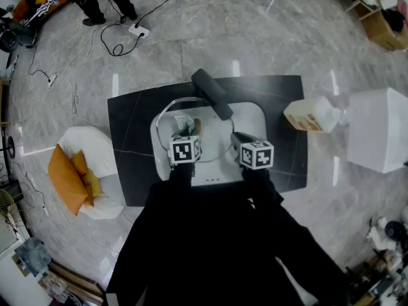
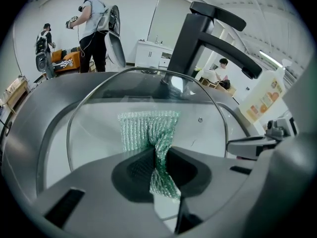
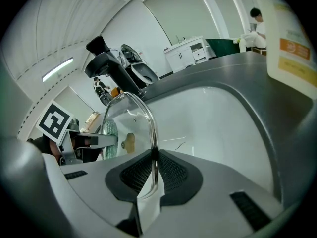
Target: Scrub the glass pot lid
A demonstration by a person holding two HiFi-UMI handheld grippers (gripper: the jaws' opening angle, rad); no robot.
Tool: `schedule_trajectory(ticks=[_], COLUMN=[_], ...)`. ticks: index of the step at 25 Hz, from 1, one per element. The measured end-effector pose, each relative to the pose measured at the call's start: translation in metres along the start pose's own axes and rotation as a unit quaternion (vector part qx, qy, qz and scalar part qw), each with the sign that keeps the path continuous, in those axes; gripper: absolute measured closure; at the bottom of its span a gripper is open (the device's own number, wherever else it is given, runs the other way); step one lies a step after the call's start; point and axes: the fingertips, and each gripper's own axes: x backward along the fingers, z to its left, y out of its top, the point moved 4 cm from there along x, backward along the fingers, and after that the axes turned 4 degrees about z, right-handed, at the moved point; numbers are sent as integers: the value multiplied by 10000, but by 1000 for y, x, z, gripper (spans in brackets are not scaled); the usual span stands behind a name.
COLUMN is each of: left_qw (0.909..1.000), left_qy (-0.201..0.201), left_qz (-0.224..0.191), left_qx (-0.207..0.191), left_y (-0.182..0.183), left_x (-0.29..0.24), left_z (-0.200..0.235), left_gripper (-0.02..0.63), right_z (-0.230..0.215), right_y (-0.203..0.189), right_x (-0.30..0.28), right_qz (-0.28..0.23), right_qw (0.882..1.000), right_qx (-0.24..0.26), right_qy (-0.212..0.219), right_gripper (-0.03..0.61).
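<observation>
A glass pot lid (image 2: pixel 119 108) with a steel rim (image 3: pixel 148 118) stands on edge in the white sink (image 1: pixel 255 116). My right gripper (image 3: pixel 154 168) is shut on the rim of the lid (image 1: pixel 167 110) and holds it upright. My left gripper (image 2: pixel 159 165) is shut on a green mesh scrubbing cloth (image 2: pixel 146 128), which is pressed flat against the glass. In the head view both grippers (image 1: pixel 185 149) (image 1: pixel 256 154) sit side by side over the sink's near half. The lid's wooden knob (image 3: pixel 129 143) shows through the glass.
A black faucet (image 1: pixel 212 92) reaches over the sink from the back. A soap bottle (image 1: pixel 312 115) lies on the dark counter (image 1: pixel 134 126) at the right, beside a white box (image 1: pixel 379 129). Cables (image 1: pixel 95 43) run across the floor, and people stand far off.
</observation>
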Motion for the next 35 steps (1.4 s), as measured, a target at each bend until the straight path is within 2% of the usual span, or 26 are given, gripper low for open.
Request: schedule_trajectory(ticks=[10,35], left_qw=[9996,9979], left_qy=[80,-320], left_qz=[145,273], left_qx=[-229,-486], left_y=[-4,-9], left_x=[-6,-19], left_z=[-8,-52], left_gripper=[551,551], right_z=[-1,-1], right_y=[-1,-4], right_x=[-1,-1], right_qz=[35,-35], right_qw=[10000,9999], right_qx=[-17,-96], right_qy=[-12,98], right_gripper=[535,535])
